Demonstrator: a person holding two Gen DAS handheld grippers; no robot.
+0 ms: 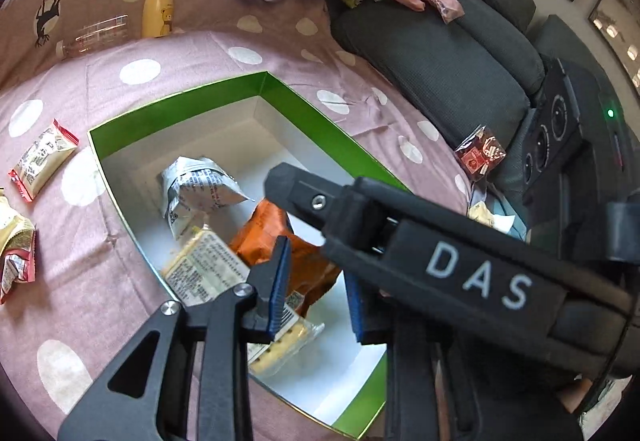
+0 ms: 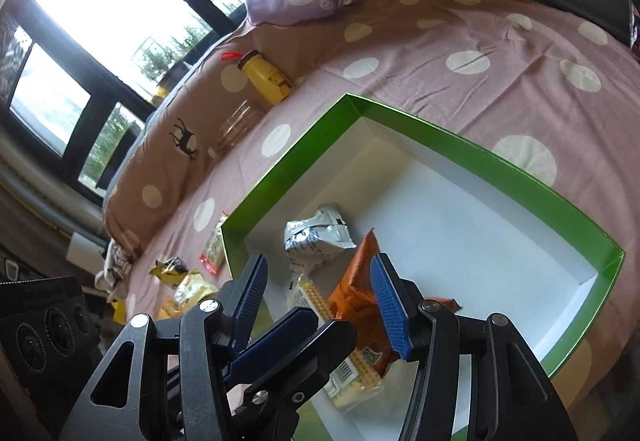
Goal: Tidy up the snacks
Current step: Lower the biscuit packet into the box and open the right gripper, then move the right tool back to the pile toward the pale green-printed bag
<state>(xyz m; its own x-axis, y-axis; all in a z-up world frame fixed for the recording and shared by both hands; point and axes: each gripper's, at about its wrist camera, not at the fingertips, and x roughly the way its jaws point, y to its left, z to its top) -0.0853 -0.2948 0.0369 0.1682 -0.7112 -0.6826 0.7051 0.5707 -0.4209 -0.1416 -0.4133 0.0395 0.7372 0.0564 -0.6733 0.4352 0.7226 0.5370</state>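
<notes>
Green box (image 1: 332, 129) open on the polka-dot bedspread (image 1: 240, 53); inside lie a silver packet (image 1: 196, 189), an orange packet (image 1: 288, 257) and a cracker packet (image 1: 208, 269), bunched at one end. Left gripper (image 1: 318, 291) spread wide above them, nothing held. Right gripper (image 2: 320, 297) likewise released, over the same end. More snack packets (image 1: 40, 159) loose beside the box; yellow bottle (image 1: 159, 7) farther off
</notes>
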